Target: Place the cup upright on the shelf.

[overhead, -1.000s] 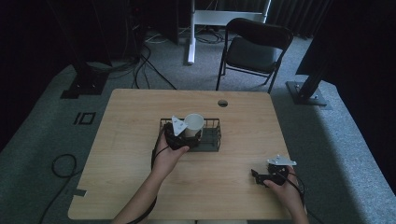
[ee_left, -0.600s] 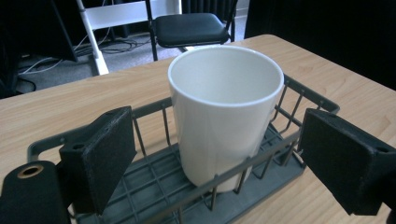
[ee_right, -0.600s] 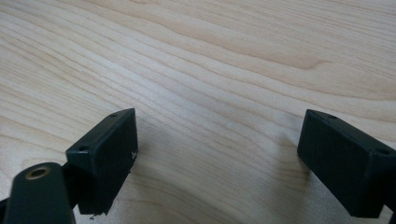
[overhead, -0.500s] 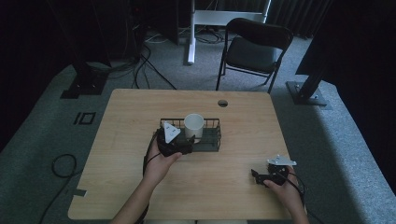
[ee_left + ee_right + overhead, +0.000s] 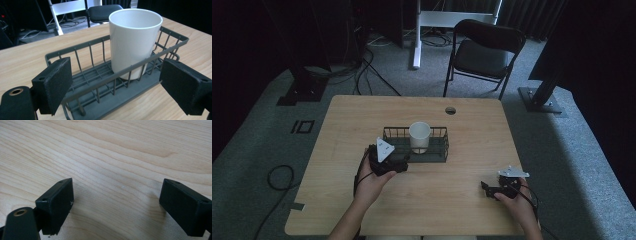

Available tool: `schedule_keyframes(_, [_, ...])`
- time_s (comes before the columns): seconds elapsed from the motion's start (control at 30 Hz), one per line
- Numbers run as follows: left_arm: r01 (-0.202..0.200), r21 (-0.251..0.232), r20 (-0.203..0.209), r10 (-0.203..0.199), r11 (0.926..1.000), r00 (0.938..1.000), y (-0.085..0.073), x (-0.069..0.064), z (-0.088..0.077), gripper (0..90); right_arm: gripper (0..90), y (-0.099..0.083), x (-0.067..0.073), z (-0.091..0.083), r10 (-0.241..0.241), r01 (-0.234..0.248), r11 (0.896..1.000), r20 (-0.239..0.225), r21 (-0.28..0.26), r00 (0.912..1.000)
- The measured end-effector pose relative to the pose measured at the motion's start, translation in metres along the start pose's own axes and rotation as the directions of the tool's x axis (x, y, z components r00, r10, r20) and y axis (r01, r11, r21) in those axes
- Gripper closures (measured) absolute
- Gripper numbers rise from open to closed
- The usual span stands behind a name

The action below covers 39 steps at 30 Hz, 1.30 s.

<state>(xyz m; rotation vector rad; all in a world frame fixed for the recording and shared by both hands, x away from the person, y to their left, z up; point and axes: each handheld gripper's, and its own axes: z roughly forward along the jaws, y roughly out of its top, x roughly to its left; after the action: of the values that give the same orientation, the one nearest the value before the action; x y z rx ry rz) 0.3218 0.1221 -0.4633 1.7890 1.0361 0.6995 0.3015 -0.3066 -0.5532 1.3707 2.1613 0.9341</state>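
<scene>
both forearms are bare, no sleeves showing. left gripper [image 5: 403,162] is black with a pale grey three-cornered plate on top and a black cable off the back. right gripper [image 5: 486,188] looks the same. up close the jaws are blocky black slabs with rough pads [image 5: 60,80], small screw holes, and a brass-ringed hole bottom left

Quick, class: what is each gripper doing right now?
Left gripper: open, holding nothing, facing the wire basket.
Right gripper: open, holding nothing, over the table.
</scene>
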Motion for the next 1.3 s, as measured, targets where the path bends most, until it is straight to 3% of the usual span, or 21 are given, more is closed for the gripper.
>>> schedule_keyframes(0.43, [0.04,0.016,-0.043,-0.039,0.9991,0.9983,-0.023,0.026,-0.022,11.8,11.9,0.0,0.0,0.0,0.0,0.0,1.0,0.0,0.0,1.0])
schedule_keyframes(0.7, [0.081,0.032,-0.082,-0.079,0.9962,0.9935,-0.045,0.042,-0.036,11.8,11.9,0.0,0.0,0.0,-0.001,0.001,1.0,0.0,0.0,1.0])
schedule_keyframes(0.93, [0.121,0.06,-0.123,-0.113,0.9908,0.9859,-0.065,0.056,-0.046,11.8,11.9,0.0,0.0,0.0,-0.001,0.001,1.0,0.0,0.0,1.0])
schedule_keyframes(1.3, [0.185,0.096,-0.188,-0.165,0.9781,0.9684,-0.085,0.077,-0.055,11.8,11.9,0.0,0.0,0.0,-0.001,0.001,1.0,0.0,0.0,1.0])
